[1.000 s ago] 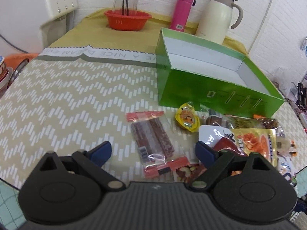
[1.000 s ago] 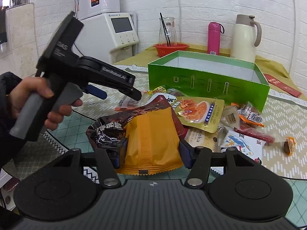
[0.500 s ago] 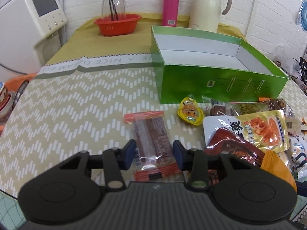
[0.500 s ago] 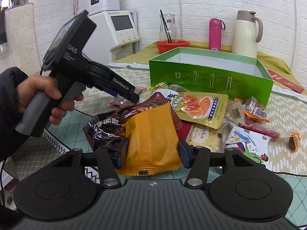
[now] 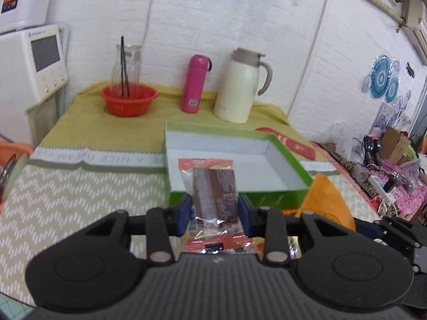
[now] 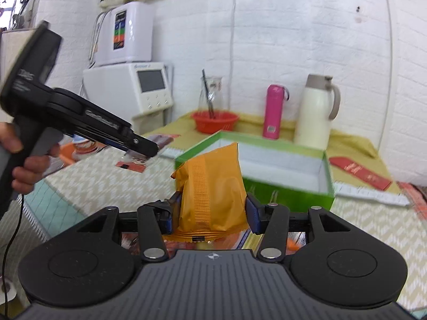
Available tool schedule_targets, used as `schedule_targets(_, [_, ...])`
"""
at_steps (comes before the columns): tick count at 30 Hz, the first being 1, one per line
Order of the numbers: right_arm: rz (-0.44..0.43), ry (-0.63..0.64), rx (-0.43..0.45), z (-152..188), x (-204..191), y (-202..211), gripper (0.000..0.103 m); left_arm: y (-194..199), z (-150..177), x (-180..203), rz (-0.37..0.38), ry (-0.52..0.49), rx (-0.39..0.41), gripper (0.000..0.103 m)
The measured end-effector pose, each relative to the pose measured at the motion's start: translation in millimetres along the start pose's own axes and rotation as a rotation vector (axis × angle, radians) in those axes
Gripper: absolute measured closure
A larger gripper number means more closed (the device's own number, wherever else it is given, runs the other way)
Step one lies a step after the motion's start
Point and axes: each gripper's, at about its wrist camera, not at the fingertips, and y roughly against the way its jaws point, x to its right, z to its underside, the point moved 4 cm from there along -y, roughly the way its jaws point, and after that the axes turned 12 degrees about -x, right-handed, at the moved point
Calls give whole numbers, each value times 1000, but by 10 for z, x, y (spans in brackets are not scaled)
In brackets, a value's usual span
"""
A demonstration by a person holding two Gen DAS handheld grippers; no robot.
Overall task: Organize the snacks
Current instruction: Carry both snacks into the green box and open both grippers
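Note:
My left gripper (image 5: 214, 209) is shut on a clear packet of brown bars with red ends (image 5: 213, 186), held off the table in front of the green box (image 5: 267, 198). The box is open, its white inside bare. My right gripper (image 6: 212, 210) is shut on an orange snack bag (image 6: 210, 184), also lifted, just short of the green box (image 6: 293, 200). In the right wrist view the left gripper (image 6: 150, 149) hangs to the left in a person's hand (image 6: 26, 165), the bar packet (image 6: 133, 162) dangling from it. The orange bag (image 5: 325, 200) shows at the right of the left wrist view.
Behind the box stand a red basket (image 5: 128, 101) with a glass bottle, a pink flask (image 5: 193, 85) and a cream jug (image 5: 237, 88). A white appliance (image 6: 144, 88) is at the back left. A red envelope (image 6: 360, 172) lies right of the box. Loose snacks lie under the grippers, mostly hidden.
The left gripper shut on the bar packet and lifted it off the table. The right gripper rose with the orange bag. Both now face the green box from higher up.

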Motion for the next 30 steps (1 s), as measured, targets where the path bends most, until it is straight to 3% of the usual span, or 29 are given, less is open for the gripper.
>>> schedule_targets(5, [24, -67, 13, -241, 297, -294, 20, -215, -397, 192, 30, -12, 17, 69])
schedule_targets(11, [41, -145, -39, -366, 613, -801, 20, -736, -696, 174, 29, 37, -8, 69])
schedule_targets(20, [13, -238, -172, -346, 948, -1470, 19, -1362, -831, 51, 1, 60, -96, 69])
schedule_targets(26, [-2, -213, -238, -291, 963, -1739, 16, -1617, -785, 13, -5, 51, -146, 67])
schedule_targets(28, [-24, -182, -255, -284, 925, -1765, 8, -1629, -768, -10, -7, 72, -121, 48])
schedule_targets(29, [-25, -161, -248, -287, 899, -1744, 3, -1596, -761, -25, 2, 86, -87, 32])
schedule_targets(30, [-17, -139, -235, -295, 873, -1712, 0, -1550, -763, -31, 17, 91, -47, 30])
